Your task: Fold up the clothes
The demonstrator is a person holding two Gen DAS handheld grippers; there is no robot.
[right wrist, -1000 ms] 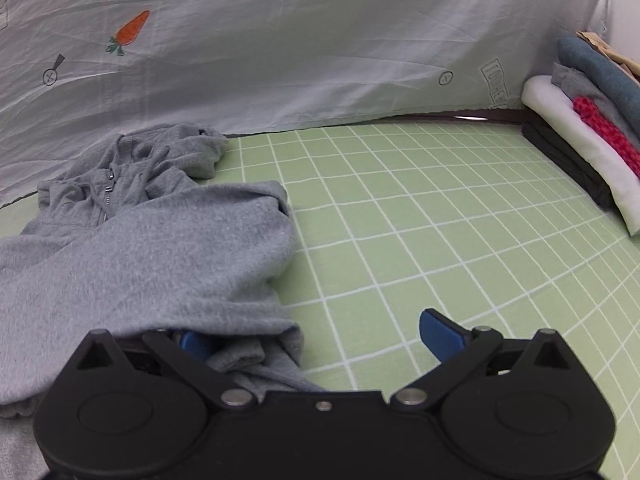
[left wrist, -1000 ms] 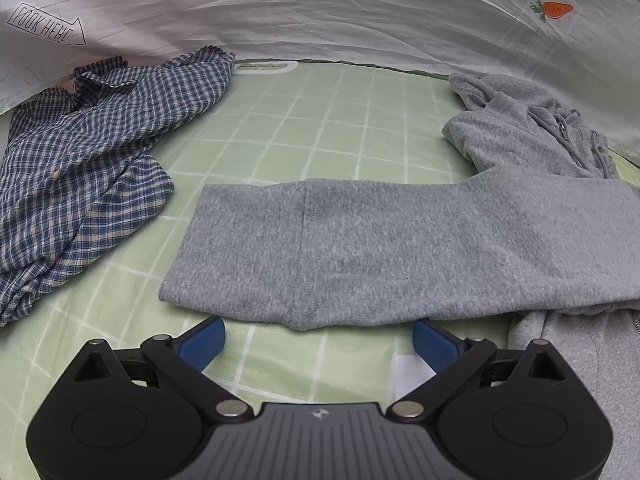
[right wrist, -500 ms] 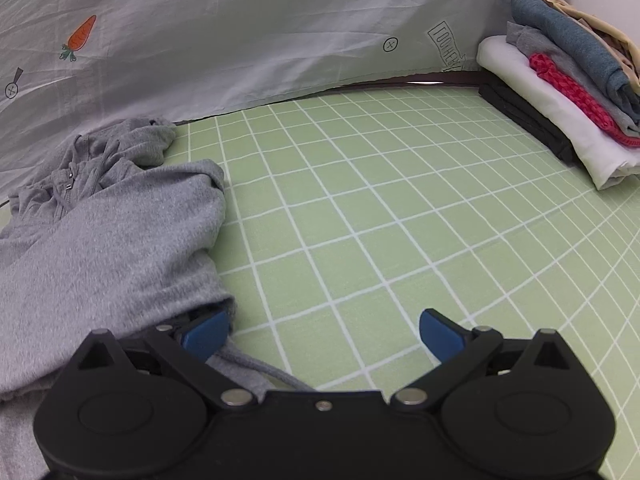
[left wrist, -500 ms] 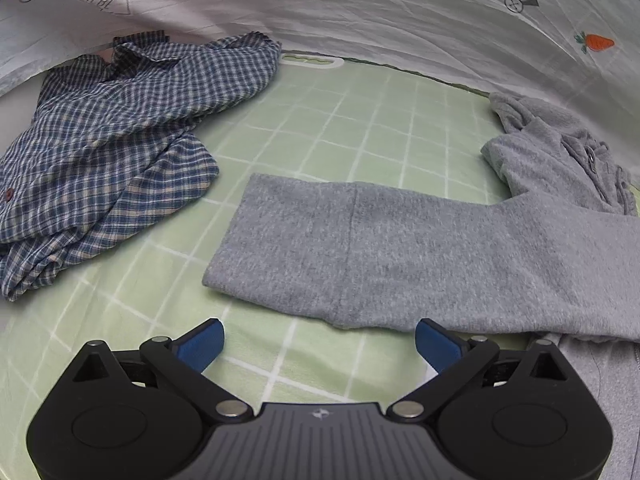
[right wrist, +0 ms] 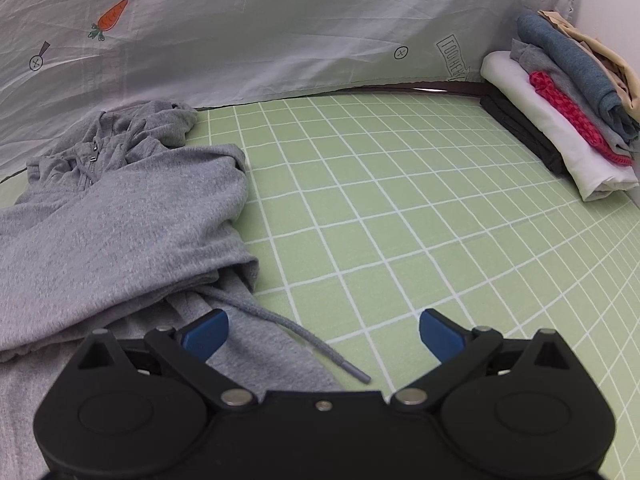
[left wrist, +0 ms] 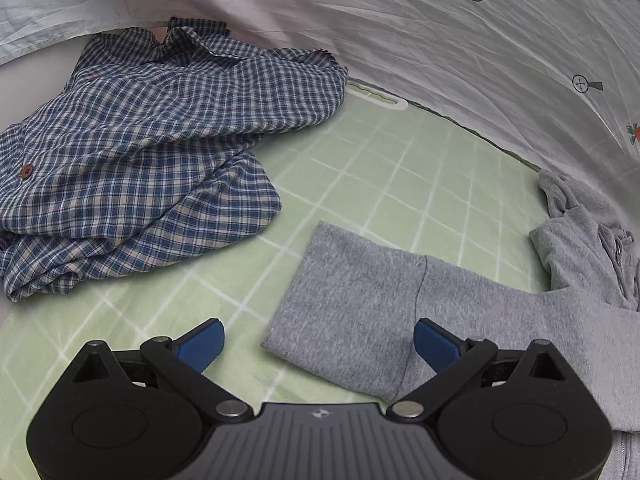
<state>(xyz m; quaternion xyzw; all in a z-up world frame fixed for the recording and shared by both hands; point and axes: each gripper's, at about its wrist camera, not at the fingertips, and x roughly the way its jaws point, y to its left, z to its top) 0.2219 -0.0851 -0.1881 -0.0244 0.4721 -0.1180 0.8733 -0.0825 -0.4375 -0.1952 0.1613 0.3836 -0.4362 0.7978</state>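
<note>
Hoodie [right wrist: 120, 216]: grey, laid on green mat [right wrist: 400, 220], left of centre in right view; hood toward back sheet.
Sleeve [left wrist: 360, 312]: laid flat; long axis runs cuff-left to body-right across left view.
L tongs [left wrist: 318, 344]: spread wide, nothing held; cuff end lies right between the pads, a bit fwd.
R tongs [right wrist: 324, 332]: spread wide, empty; drawcord [right wrist: 296, 328] lies between pads, body under left pad.
Nearer to cuff: L, judged.
Plaid shirt [left wrist: 140, 152]: heaped left, apart from sleeve.
Folded stack [right wrist: 560, 108]: far right.
</note>
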